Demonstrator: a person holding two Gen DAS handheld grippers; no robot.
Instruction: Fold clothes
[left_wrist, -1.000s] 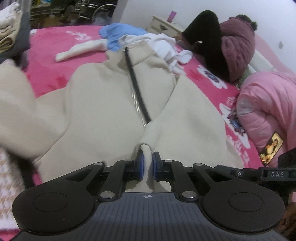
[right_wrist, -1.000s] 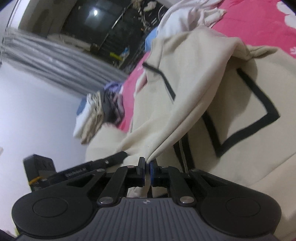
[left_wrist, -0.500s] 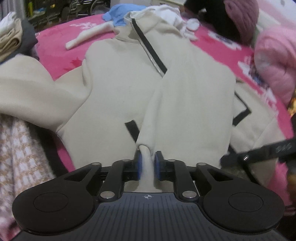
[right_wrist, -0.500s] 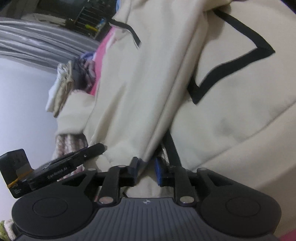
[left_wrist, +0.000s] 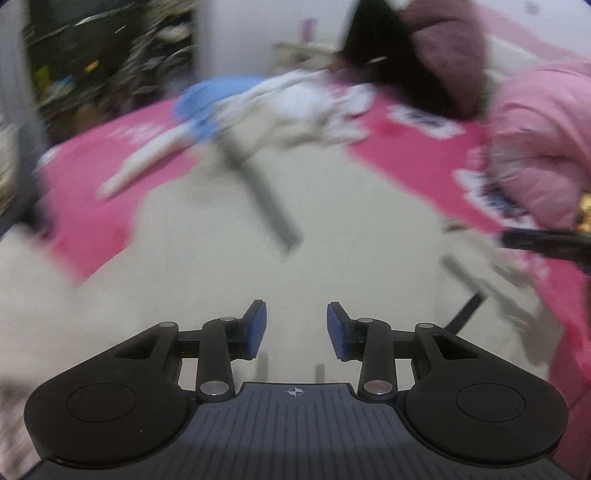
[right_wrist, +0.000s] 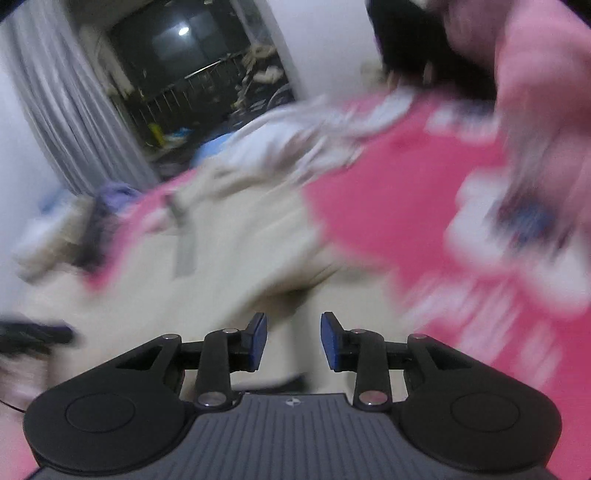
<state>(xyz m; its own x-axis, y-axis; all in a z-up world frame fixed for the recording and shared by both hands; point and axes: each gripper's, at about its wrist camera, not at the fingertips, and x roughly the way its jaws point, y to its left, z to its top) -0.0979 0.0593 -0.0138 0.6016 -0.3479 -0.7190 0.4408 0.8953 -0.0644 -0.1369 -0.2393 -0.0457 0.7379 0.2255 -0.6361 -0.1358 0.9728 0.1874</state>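
Note:
A cream zip jacket (left_wrist: 229, 236) with black trim lies spread on the pink bed (left_wrist: 92, 206); both views are blurred by motion. My left gripper (left_wrist: 296, 330) is open and empty just above the jacket's lower part. My right gripper (right_wrist: 291, 341) is open and empty above the jacket (right_wrist: 229, 258) near its right side. The right gripper's black body (left_wrist: 546, 242) shows at the right edge of the left wrist view.
White and blue clothes (left_wrist: 280, 107) lie at the far end of the bed. A person in a maroon jacket (left_wrist: 436, 55) sits at the far right beside a pink quilt (left_wrist: 535, 140). A stack of folded clothes (right_wrist: 66, 229) sits at the left.
Both grippers have opened and let go of the jacket's edges. The jacket now lies flat on the bed. Both cameras are swinging, so the views are blurred.

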